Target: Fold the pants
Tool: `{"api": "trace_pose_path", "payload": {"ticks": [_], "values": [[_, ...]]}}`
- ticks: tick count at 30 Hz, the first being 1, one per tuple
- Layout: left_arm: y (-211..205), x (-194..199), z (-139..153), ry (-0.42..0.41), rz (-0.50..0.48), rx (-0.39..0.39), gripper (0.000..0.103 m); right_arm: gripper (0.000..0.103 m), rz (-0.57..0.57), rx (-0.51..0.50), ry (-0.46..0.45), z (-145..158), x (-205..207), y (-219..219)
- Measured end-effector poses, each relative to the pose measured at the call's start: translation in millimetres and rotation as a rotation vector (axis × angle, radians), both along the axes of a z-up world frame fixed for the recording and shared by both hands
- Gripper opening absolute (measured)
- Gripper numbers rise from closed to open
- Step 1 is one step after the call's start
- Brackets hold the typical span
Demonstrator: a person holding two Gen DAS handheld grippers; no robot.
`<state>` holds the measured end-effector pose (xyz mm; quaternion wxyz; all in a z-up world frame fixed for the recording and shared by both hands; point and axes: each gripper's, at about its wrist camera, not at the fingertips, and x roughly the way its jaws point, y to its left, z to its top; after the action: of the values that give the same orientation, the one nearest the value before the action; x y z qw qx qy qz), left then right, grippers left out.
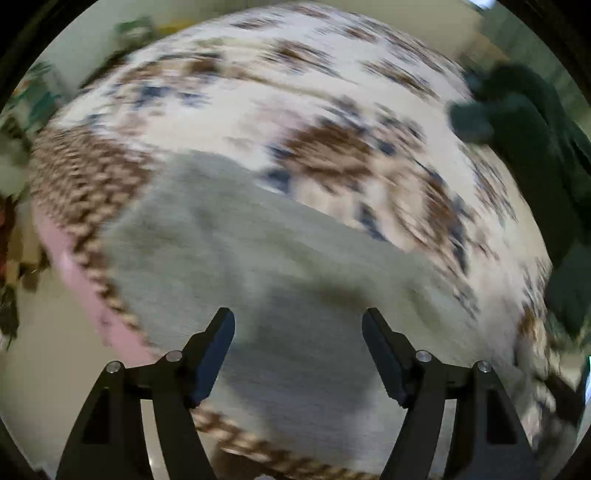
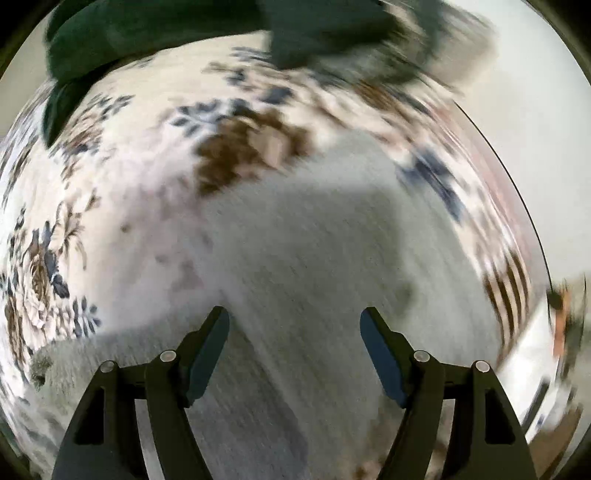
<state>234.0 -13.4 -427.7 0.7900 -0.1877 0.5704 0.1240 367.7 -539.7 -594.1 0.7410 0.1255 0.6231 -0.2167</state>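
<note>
A: Left wrist view. Nearest the lens, the left black two-finger gripper [image 1: 298,317] is standing spread wide, nothing lying between its fingers. Directly beneath and ahead of it, the pale grey soft-knit pants [image 1: 258,258] are lying flat.

B: Right wrist view agrees. The right black two-finger gripper [image 2: 294,315] is also standing released, with only grey cloth showing in the gap. The pants [image 2: 314,266] are filling the space under and ahead of its fingers, and one grey edge is running off to its left.

A: What are the pants resting on?

B: A cream floral bedspread with brown and blue flowers [image 2: 110,184], spreading out ahead of and to the left of the right gripper. On your side?

A: The same bedspread [image 1: 295,92] is stretching ahead of the left gripper. Its brown patterned border [image 1: 77,177] is curving round to the left, with a pink strip [image 1: 74,273] just outside it.

B: A dark green bundle of cloth [image 2: 147,29] is sitting far ahead of the right gripper, at the bedspread's far edge.

A: It is showing here too [image 1: 535,122], far ahead and to the right. Both views are motion-blurred; I cannot tell whether either gripper's fingertips are touching the cloth.
</note>
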Motion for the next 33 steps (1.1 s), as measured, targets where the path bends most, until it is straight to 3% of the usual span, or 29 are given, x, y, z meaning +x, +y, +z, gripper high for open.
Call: {"api": "trace_pose_path", "payload": {"ticks": [2, 3, 4, 5, 6, 10, 12, 14, 16, 19, 22, 27, 28, 29, 30, 33], "values": [[-24, 11, -6, 0.01, -0.046, -0.026, 0.07, 0.08, 0.105, -0.037, 0.078, -20, 28, 13], [-41, 17, -11, 0.016, -0.086, -0.032, 0.07, 0.075, 0.131, -0.072, 0.152, -35, 35, 15], [-55, 21, -12, 0.019, -0.115, -0.032, 0.07, 0.038, 0.125, -0.101, 0.171, -37, 33, 12], [-69, 24, -13, 0.02, -0.142, -0.038, 0.07, 0.018, 0.107, -0.118, 0.166, -36, 30, 6], [-78, 25, -12, 0.018, -0.162, -0.043, 0.07, 0.012, 0.073, -0.115, 0.129, -28, 24, -3], [-109, 25, -12, 0.014, -0.235, -0.048, 0.07, 0.012, -0.182, -0.128, -0.058, 29, -42, -64], [-120, 22, -17, 0.036, -0.258, -0.058, 0.07, 0.012, -0.345, -0.093, -0.054, 37, -90, -111], [-127, 21, -24, 0.052, -0.27, -0.065, 0.07, 0.014, -0.447, 0.035, -0.021, 23, -127, -147], [-132, 19, -30, 0.074, -0.278, -0.069, 0.07, 0.031, -0.563, 0.139, 0.038, 6, -166, -177], [-137, 14, -39, 0.098, -0.285, -0.072, 0.07, 0.05, -0.639, 0.193, -0.04, 11, -200, -186], [-139, 11, -43, 0.109, -0.288, -0.062, 0.07, 0.053, -0.657, 0.253, -0.123, 14, -214, -178], [-131, 9, -48, 0.13, -0.272, -0.046, 0.07, 0.053, -0.726, 0.437, -0.175, -19, -214, -149], [-130, 8, -48, 0.131, -0.272, -0.039, 0.07, 0.045, -0.73, 0.419, -0.176, -22, -213, -145], [-129, 8, -47, 0.132, -0.276, -0.035, 0.07, 0.028, -0.731, 0.368, -0.162, -21, -212, -141], [-128, 7, -47, 0.136, -0.278, -0.032, 0.07, 0.004, -0.73, 0.332, -0.158, -21, -212, -136], [-115, -2, -47, 0.158, -0.254, -0.04, 0.07, 0.004, -0.706, 0.247, -0.244, 15, -220, -128]]}}
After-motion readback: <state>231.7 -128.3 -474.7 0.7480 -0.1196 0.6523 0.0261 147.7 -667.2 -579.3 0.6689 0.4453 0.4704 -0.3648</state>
